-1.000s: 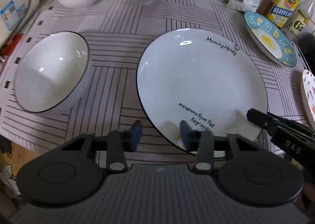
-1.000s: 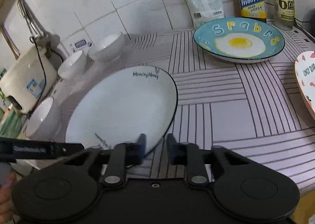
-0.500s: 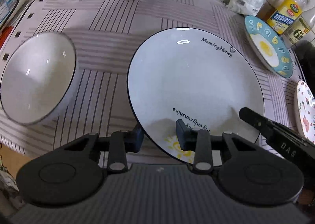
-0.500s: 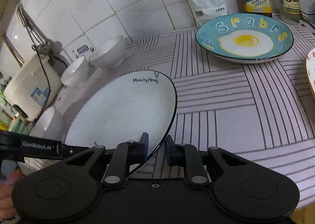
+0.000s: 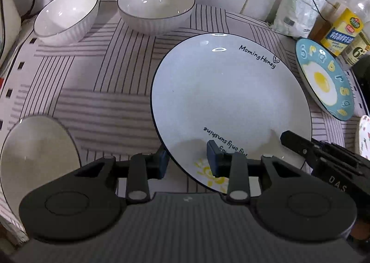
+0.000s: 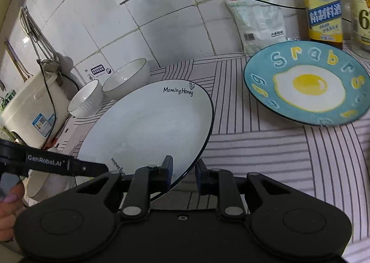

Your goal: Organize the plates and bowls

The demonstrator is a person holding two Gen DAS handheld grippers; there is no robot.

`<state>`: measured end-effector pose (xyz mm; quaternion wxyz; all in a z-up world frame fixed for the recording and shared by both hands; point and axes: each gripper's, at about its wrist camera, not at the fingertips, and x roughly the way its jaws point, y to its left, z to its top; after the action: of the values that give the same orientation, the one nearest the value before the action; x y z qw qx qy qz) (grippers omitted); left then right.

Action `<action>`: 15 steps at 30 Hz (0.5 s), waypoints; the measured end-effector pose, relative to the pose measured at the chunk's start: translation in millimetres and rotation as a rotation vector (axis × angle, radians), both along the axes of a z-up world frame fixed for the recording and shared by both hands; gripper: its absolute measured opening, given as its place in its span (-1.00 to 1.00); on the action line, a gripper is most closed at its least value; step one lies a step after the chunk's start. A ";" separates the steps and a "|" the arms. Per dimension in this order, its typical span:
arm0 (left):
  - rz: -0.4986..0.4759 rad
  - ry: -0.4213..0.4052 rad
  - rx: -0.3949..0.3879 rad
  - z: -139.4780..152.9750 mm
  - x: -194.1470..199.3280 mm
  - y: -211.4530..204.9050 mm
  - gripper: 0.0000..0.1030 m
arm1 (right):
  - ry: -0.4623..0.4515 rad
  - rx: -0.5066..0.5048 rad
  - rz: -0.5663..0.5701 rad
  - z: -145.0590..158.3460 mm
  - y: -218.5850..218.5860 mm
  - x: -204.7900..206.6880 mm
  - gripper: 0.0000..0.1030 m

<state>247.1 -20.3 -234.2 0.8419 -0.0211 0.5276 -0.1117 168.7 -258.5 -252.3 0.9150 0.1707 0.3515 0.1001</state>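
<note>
a striped counter (image 5: 111,101) is sitting by a tiled wall (image 6: 161,20). both tongs, left tongs (image 5: 187,158) and right tongs (image 6: 183,173), are gaping around the white plate (image 5: 226,101) rim, maybe not squeezing.

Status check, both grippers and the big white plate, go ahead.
Both grippers, left and right, straddle white plate's near rim, jaws not closed. Plate lifted, tilted. Egg plate right.

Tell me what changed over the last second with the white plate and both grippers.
The white plate has been lifted and tilted off the mat, its rim now between the fingers of both the left gripper and right gripper. Both cameras moved with it. The egg plate and ribbed bowls stayed put.
</note>
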 end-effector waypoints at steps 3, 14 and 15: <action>-0.002 0.004 0.015 -6.2 8.6 -4.6 -0.35 | 0.010 -0.011 0.002 -3.6 0.8 10.8 -0.50; -0.004 -0.005 0.077 -4.5 4.4 -9.5 -0.27 | 0.037 -0.113 0.013 -1.9 10.4 16.0 -0.38; -0.003 -0.005 0.074 -0.5 2.0 -8.8 -0.26 | 0.039 -0.122 0.014 0.9 11.2 13.0 -0.37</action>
<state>249.1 -29.1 -234.7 0.8431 0.0113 0.5294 -0.0935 181.7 -247.3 -251.4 0.9159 0.1141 0.3761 0.0815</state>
